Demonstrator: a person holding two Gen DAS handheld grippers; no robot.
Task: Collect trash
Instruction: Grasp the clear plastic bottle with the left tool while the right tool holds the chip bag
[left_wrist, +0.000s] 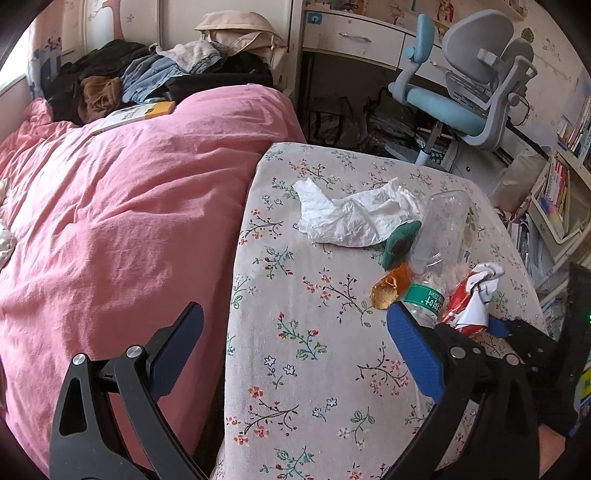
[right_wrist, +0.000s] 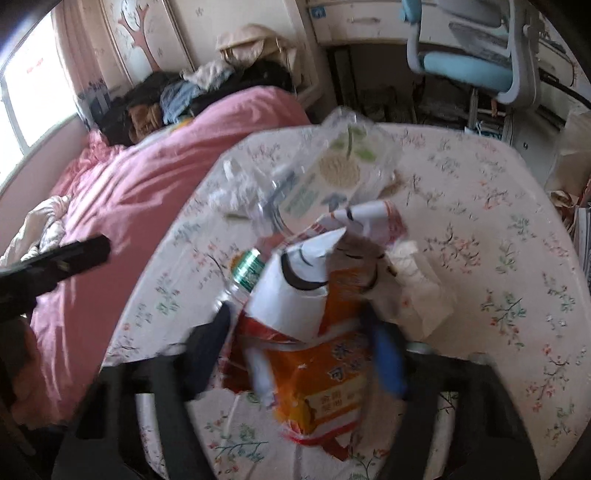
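Pink duvet (left_wrist: 122, 206) (rumpled), desk chair (left_wrist: 465, 85)

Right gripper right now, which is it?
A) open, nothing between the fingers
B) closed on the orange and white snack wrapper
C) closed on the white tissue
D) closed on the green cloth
B: in the right wrist view the right gripper has its fingers on either side of the crumpled orange and white snack wrapper, while the white tissue lies apart on the floral table.

We see both wrist views face the headboard; left sits farther back, right closer; shared: floral tabletop (left_wrist: 314, 350) (right_wrist: 480, 206), pink bed (left_wrist: 129, 203) (right_wrist: 155, 162).
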